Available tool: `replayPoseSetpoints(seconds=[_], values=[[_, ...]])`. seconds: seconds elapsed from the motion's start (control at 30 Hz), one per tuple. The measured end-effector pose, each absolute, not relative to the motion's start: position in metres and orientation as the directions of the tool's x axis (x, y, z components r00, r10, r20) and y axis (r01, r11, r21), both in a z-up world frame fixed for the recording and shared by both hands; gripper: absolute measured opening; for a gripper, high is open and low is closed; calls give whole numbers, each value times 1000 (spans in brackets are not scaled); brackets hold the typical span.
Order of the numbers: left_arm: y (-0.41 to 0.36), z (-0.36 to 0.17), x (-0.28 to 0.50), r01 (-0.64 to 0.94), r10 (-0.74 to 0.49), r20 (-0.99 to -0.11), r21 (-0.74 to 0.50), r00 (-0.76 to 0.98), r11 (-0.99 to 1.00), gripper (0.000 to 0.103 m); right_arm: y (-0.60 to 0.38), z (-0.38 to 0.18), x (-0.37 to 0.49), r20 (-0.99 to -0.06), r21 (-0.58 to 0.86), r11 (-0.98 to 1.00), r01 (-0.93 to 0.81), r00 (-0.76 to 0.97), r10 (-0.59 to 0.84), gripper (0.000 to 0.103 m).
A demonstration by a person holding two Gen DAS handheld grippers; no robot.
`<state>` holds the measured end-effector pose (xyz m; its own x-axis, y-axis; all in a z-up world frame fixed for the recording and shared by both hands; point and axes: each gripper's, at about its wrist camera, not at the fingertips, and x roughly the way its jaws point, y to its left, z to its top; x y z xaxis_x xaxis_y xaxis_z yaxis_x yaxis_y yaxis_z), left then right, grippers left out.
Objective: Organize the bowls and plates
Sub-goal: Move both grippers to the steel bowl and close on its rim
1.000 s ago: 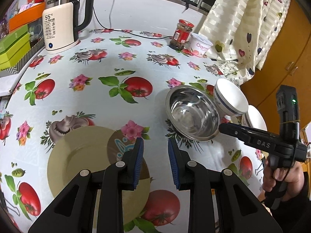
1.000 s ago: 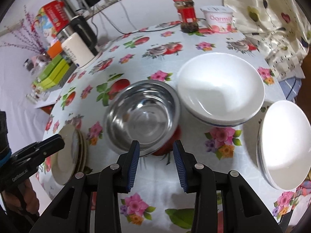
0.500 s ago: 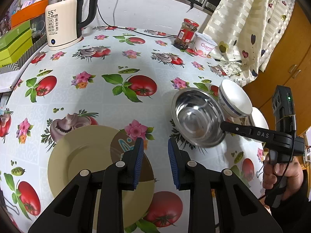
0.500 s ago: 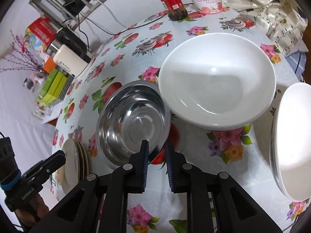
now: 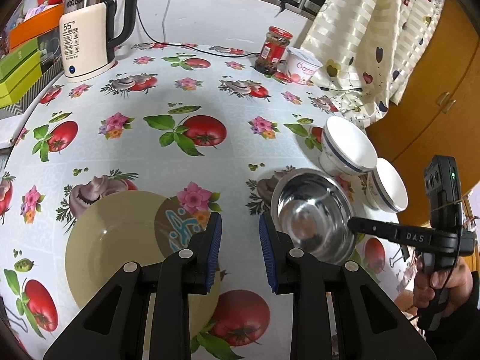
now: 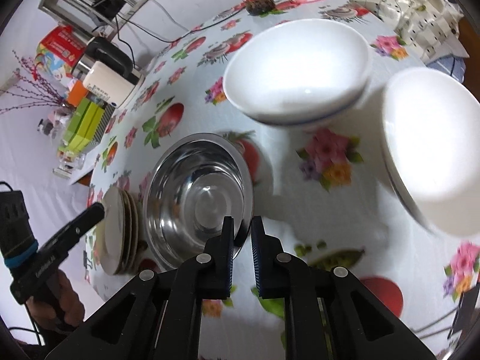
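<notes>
Right gripper (image 6: 241, 246) fingers clamped on steel bowl (image 6: 195, 198) near rim. Left gripper (image 5: 240, 247) fingers partly open, empty, over stacked plates (image 5: 120, 240) on surface (image 5: 150, 156).

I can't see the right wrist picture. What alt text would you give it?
Black tongs pinch the near rim of a steel bowl on a fruit-print tablecloth. Two white bowls sit beyond and to the right; left of the steel bowl is a stack of plates, with the other tongs over it.
</notes>
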<state>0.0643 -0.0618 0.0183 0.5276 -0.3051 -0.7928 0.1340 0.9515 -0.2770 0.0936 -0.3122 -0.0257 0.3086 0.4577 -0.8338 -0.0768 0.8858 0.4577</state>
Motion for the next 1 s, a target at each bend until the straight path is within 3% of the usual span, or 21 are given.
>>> replayPoseSetpoints(seconds=[0.2, 0.57, 1.0], values=[[-70, 23, 62, 161, -318, -788, -275, 526, 948, 27, -315, -19, 81, -847, 418, 903, -100, 317, 427, 14], [-85, 37, 63, 206, -315, -777, -240, 545, 949, 27, -322, 12, 75, -816, 377, 916, -137, 419, 398, 36], [-103, 45, 71, 248, -313, -775, -207, 549, 947, 27, -326, 36, 75, -792, 319, 933, -165, 494, 359, 40]])
